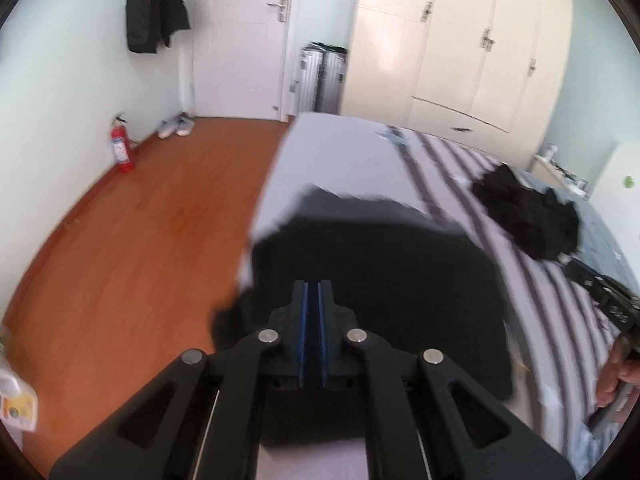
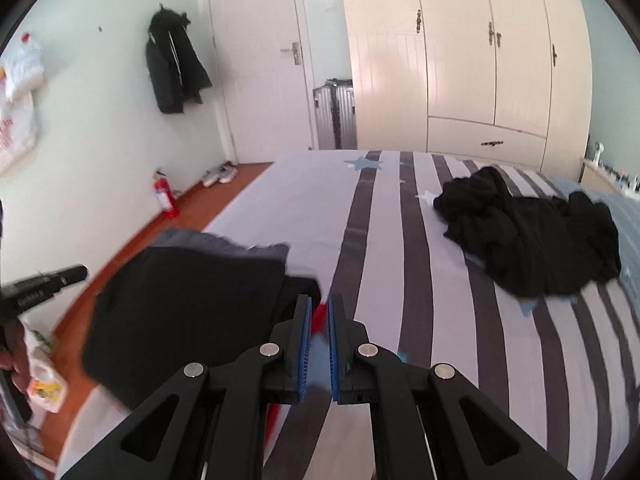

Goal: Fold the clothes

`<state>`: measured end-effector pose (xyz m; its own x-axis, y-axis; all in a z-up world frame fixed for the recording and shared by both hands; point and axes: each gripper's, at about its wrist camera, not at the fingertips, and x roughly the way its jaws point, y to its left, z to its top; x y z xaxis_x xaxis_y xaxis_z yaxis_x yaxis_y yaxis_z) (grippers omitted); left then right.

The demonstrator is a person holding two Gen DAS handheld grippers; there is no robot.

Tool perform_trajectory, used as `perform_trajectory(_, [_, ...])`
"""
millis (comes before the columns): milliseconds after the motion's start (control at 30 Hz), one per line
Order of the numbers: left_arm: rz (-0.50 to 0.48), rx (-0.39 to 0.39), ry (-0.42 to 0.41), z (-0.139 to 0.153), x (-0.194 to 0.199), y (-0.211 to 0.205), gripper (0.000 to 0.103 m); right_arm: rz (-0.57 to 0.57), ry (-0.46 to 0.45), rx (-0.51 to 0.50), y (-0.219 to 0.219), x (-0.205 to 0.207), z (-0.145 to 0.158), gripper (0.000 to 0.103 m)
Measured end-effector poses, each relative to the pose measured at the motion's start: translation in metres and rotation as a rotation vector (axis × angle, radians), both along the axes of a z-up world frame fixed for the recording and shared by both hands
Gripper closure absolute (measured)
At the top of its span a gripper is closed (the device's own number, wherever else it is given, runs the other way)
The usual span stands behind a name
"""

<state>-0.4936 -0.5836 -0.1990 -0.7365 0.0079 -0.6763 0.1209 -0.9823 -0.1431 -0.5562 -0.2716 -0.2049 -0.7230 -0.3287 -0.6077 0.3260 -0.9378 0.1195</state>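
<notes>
A folded dark garment (image 1: 380, 280) (image 2: 180, 312) lies flat on the striped bed (image 1: 340, 152) (image 2: 300, 200), close to its left edge. My left gripper (image 1: 313, 284) hovers over the garment's near side, its blue pads nearly together with nothing seen between them. It also shows from the side as the left gripper (image 2: 76, 274) in the right wrist view. My right gripper (image 2: 320, 308) is just right of the garment above bare sheet, with a narrow gap between its pads and nothing held. A crumpled black clothes pile (image 1: 528, 216) (image 2: 532, 240) sits farther right on the bed.
Wooden floor (image 1: 152, 240) runs along the bed's left side, with a red fire extinguisher (image 1: 122, 146), shoes (image 1: 176, 126) and a bottle (image 2: 44, 384) on it. A suitcase (image 1: 324, 76), door and wardrobe (image 2: 480, 60) stand beyond. A hand (image 1: 616, 376) holds the right gripper.
</notes>
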Motion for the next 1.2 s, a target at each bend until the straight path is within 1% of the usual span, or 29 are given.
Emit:
perform_trajectory(100, [0.002,-0.028,-0.02,0.006,0.047,0.041,0.101,0.016,-0.032,-0.017,0.02,0.041,0.001,0.092])
perform_trajectory(167, [0.018,-0.003,-0.025,0.009,0.082,0.068,0.095,0.024,-0.063,-0.028,0.036,0.069,0.0,0.089])
perform_trajectory(233, [0.037,0.008,-0.022,0.013,0.124,0.099,0.079,0.033,-0.074,-0.03,0.052,0.097,0.002,0.081])
perform_trajectory(267, [0.043,0.009,-0.021,0.015,0.144,0.114,0.073,0.042,-0.071,-0.027,0.061,0.114,0.005,0.078])
perform_trajectory(333, [0.066,-0.006,-0.03,0.021,0.18,0.144,0.049,0.055,-0.068,-0.019,0.08,0.146,0.009,0.064])
perform_trajectory(367, [0.088,-0.001,-0.032,0.024,0.197,0.157,0.045,0.066,-0.069,-0.018,0.092,0.163,0.011,0.061])
perform_trajectory(400, [0.112,0.007,-0.035,0.028,0.215,0.17,0.04,0.075,-0.07,-0.014,0.102,0.177,0.014,0.053])
perform_trajectory(433, [0.133,0.011,-0.035,0.033,0.234,0.183,0.037,0.082,-0.072,-0.005,0.11,0.189,0.016,0.043])
perform_trajectory(467, [0.154,0.014,-0.033,0.039,0.254,0.197,0.035,0.096,-0.073,0.003,0.12,0.203,0.018,0.039])
perform_trajectory(500, [0.171,0.016,-0.032,0.042,0.266,0.207,0.031,0.115,-0.07,0.011,0.131,0.217,0.022,0.037])
perform_trajectory(533, [0.187,0.017,-0.031,0.044,0.278,0.216,0.024,0.129,-0.067,0.019,0.139,0.228,0.024,0.035])
perform_trajectory(567, [0.202,0.018,-0.029,0.047,0.289,0.225,0.021,0.146,-0.064,0.032,0.148,0.241,0.027,0.033])
perform_trajectory(600, [0.218,0.019,-0.028,0.049,0.3,0.234,0.017,0.165,-0.063,0.044,0.157,0.253,0.03,0.024])
perform_trajectory(633, [0.233,0.02,-0.026,0.052,0.311,0.243,0.015,0.181,-0.063,0.046,0.164,0.263,0.033,0.02])
perform_trajectory(667, [0.249,0.022,-0.025,0.055,0.322,0.252,0.014,0.197,-0.06,0.048,0.172,0.274,0.037,0.02])
perform_trajectory(700, [0.264,0.023,-0.023,0.057,0.333,0.261,0.01,0.213,-0.051,0.052,0.18,0.286,0.042,0.018])
perform_trajectory(767, [0.296,0.025,-0.02,0.062,0.356,0.279,0.006,0.235,-0.031,0.067,0.19,0.307,0.048,0.013])
perform_trajectory(800, [0.311,0.026,-0.019,0.065,0.367,0.288,0.002,0.244,-0.022,0.074,0.195,0.316,0.05,0.011])
perform_trajectory(900, [0.316,0.005,-0.006,0.05,0.383,0.3,0.001,0.262,-0.014,0.077,0.203,0.337,0.05,0.007])
perform_trajectory(967, [0.317,-0.011,0.004,0.039,0.393,0.307,0.001,0.275,-0.02,0.067,0.207,0.349,0.043,0.002])
perform_trajectory(1067, [0.319,-0.034,0.017,0.022,0.408,0.318,0.001,0.276,-0.021,0.038,0.212,0.366,0.025,0.002])
perform_trajectory(1100, [0.32,-0.041,0.022,0.016,0.413,0.321,0.001,0.274,-0.007,0.036,0.212,0.372,0.017,0.002])
perform_trajectory(1200, [0.316,-0.079,0.073,0.002,0.429,0.326,0.001,0.285,0.025,0.015,0.211,0.39,-0.005,0.002])
